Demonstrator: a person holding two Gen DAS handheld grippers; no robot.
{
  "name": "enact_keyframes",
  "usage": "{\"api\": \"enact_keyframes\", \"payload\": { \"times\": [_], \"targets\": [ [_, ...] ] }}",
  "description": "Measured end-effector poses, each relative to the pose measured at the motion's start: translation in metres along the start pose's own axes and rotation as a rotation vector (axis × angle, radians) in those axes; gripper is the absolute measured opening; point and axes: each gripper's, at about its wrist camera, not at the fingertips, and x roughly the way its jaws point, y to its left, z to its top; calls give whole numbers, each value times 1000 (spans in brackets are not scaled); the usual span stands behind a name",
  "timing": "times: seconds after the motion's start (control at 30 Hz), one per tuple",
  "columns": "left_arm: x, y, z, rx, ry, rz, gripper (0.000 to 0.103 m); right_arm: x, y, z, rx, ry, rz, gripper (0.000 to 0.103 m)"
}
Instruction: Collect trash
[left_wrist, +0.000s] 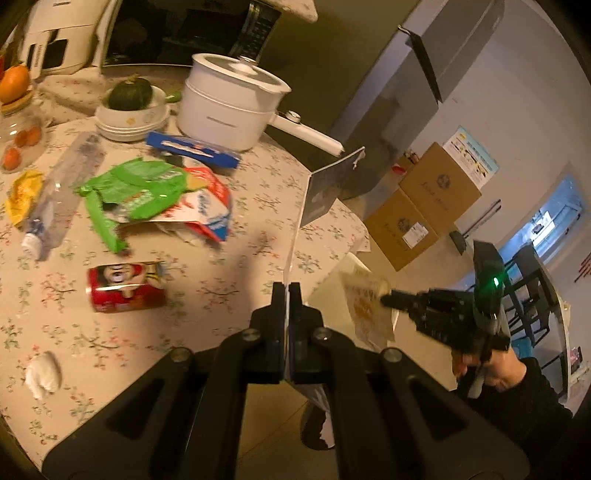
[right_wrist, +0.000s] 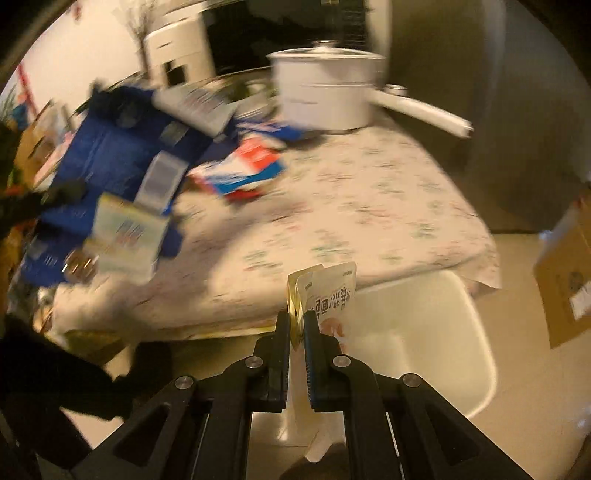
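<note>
**Both grippers held trash at the table's edge**

My left gripper (left_wrist: 287, 291) was pinched fully closed on a flattened blue carton (left_wrist: 334, 192), whose thin edge ran up from between the pads and whose printed face folded off to the right, above the floral tablecloth (left_wrist: 207, 280). From my right wrist camera the same blue carton (right_wrist: 110, 173) showed as a blurred, opened-out sheet on the left.

My right gripper (right_wrist: 296, 325) was clamped narrowly on a small cream wrapper (right_wrist: 328, 295) with printed characters; the wrapper stuck up past the fingertips and hung down below them. In the left view, that right gripper (left_wrist: 384, 297) held the wrapper (left_wrist: 367, 310) just off the table's rim, over a white bin (right_wrist: 424, 332) standing on the floor beside the table.

Still on the cloth lay a green bag (left_wrist: 125, 192), a red and blue carton (left_wrist: 210, 210), a crushed red can (left_wrist: 127, 286), a clear plastic bottle (left_wrist: 59, 199), a yellow wrapper (left_wrist: 22, 195) and a crumpled tissue (left_wrist: 43, 374), all well left of my left gripper.
</note>
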Motion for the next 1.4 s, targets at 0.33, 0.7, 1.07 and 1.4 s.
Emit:
{"api": "enact_keyframes", "payload": {
  "times": [0.33, 0.7, 1.07, 1.4],
  "targets": [
    [60, -57, 2, 63, 71, -53, 2, 11, -82, -5, 203, 22, -26, 21],
    [151, -109, 0, 114, 191, -82, 2, -16, -106, -27, 280, 35, -107, 50],
    [202, -121, -9, 169, 275, -51, 8, -18, -124, -41, 332, 44, -156, 54],
    [150, -95, 12, 158, 164, 48, 77, -18, -108, -26, 302, 25, -145, 63]
  ]
}}
